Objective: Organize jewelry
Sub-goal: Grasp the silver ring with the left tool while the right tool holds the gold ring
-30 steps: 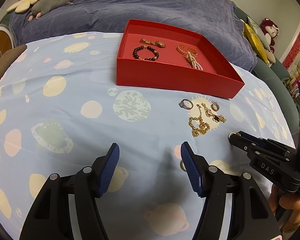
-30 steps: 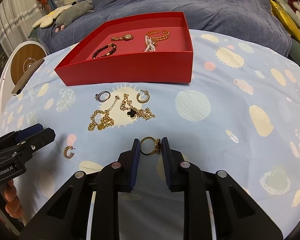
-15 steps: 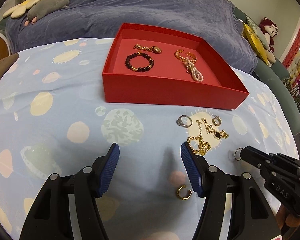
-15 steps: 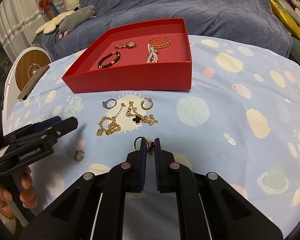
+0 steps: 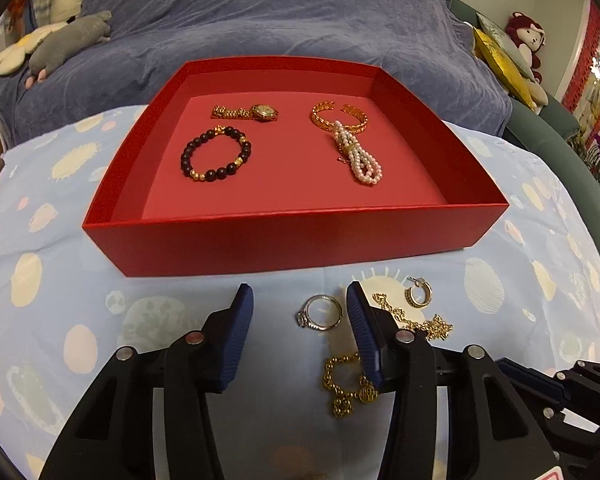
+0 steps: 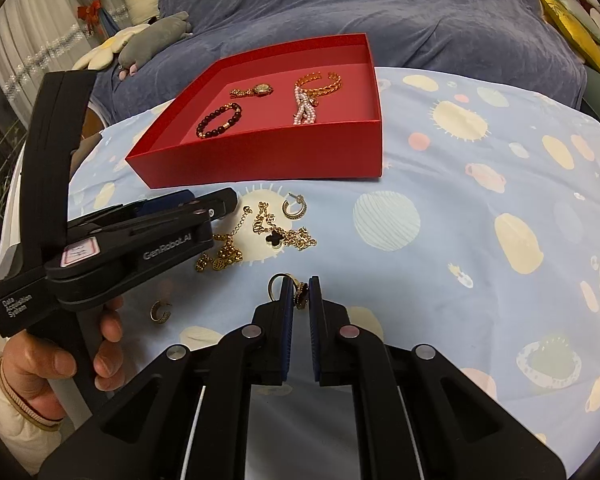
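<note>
Left wrist view: left hand-held gripper (image 5: 296,312) was part-spread, jaws just been closing in, silver ring (image 5: 321,313) lying on the cloth between the pads but nearer the right-hand one, not pinched yet. Red tray (image 5: 260,240) sat just beyond it on the desk, already holding a bead bracelet (image 5: 216,155), a watch (image 5: 246,112), a gold bangle (image 5: 339,117) and a pearl strand (image 5: 358,156).

Right wrist view: right hand-held gripper (image 6: 300,294) was pressed nearly together, pinching a gold ring with a dark stone (image 6: 296,292) just above the cloth. Still loose in front of the tray: gold chains (image 6: 256,240) in a tangle, one hoop earring (image 6: 294,208) close to the tray wall, another hoop earring (image 6: 160,311) nearer the person's hand (image 6: 56,364).

Judgement on the step: left side was mid-grasp on the silver ring.
- centre the ring between the pads before closing; off-centre it'll likely skate sideways or tip
- keep the tips low enough to catch the band, without bunching the cloth
- right-hand pad sat close to the chains; snagging a link looked like the main risk
- right side looked ready to carry its ring over the tray wall; grip stays closed until it's over the tray floor
</note>
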